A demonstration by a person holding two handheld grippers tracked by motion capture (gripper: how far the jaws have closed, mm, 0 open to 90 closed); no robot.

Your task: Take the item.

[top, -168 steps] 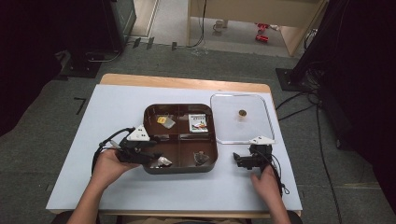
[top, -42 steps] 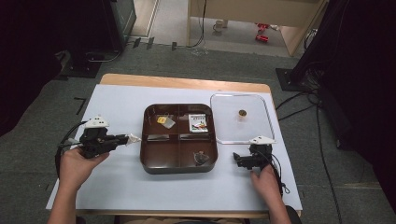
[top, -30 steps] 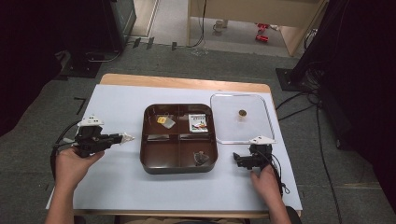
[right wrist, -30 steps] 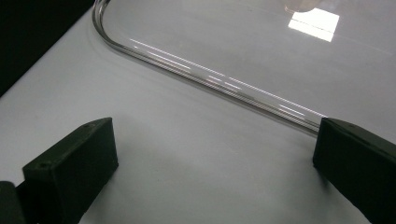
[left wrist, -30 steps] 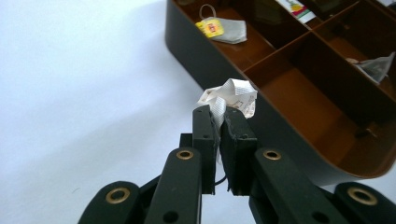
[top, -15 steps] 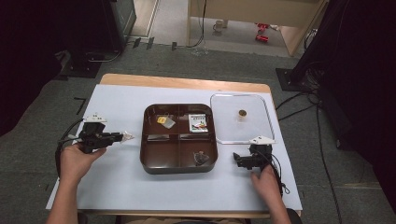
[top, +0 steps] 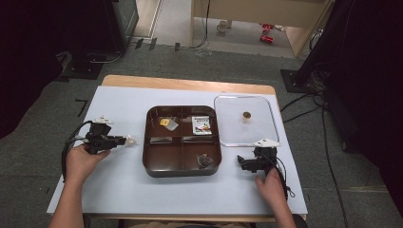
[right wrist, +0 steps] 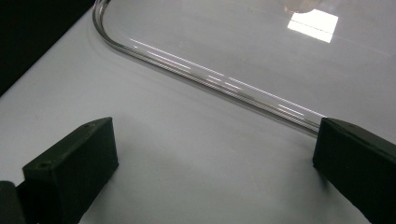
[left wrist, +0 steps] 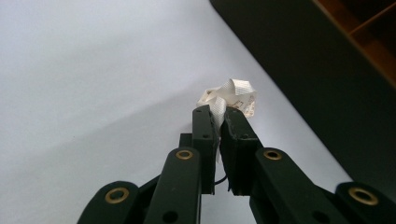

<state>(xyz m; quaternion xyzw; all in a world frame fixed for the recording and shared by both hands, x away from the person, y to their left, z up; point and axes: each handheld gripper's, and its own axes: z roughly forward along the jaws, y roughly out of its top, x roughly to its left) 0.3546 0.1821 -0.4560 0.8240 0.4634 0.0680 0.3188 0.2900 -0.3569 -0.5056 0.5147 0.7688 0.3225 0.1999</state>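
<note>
My left gripper [left wrist: 217, 114] is shut on a crumpled white wrapper [left wrist: 229, 97], held just above the white table cover left of the brown compartment tray [top: 183, 164]. In the high view that left gripper [top: 122, 140] points right with the wrapper [top: 130, 140] at its tips. Inside the tray lie a small yellow packet [top: 166, 122], a printed packet [top: 202, 125] and a crumpled clear wrapper [top: 205, 161]. My right gripper [top: 241, 164] rests on the table right of the tray, and in its own view the right gripper [right wrist: 210, 154] stands wide open with nothing between its jaws.
A clear plastic lid [top: 244, 121] with a round knob [top: 246, 114] lies flat right of the tray; its rim [right wrist: 210, 79] runs just ahead of my right jaws. The tray's dark wall [left wrist: 317, 84] rises close on the right of the left gripper view.
My left gripper has carried the wrapper out of the tray to the left, then come down and slightly rightward toward the table. The right hand has stayed still.
</note>
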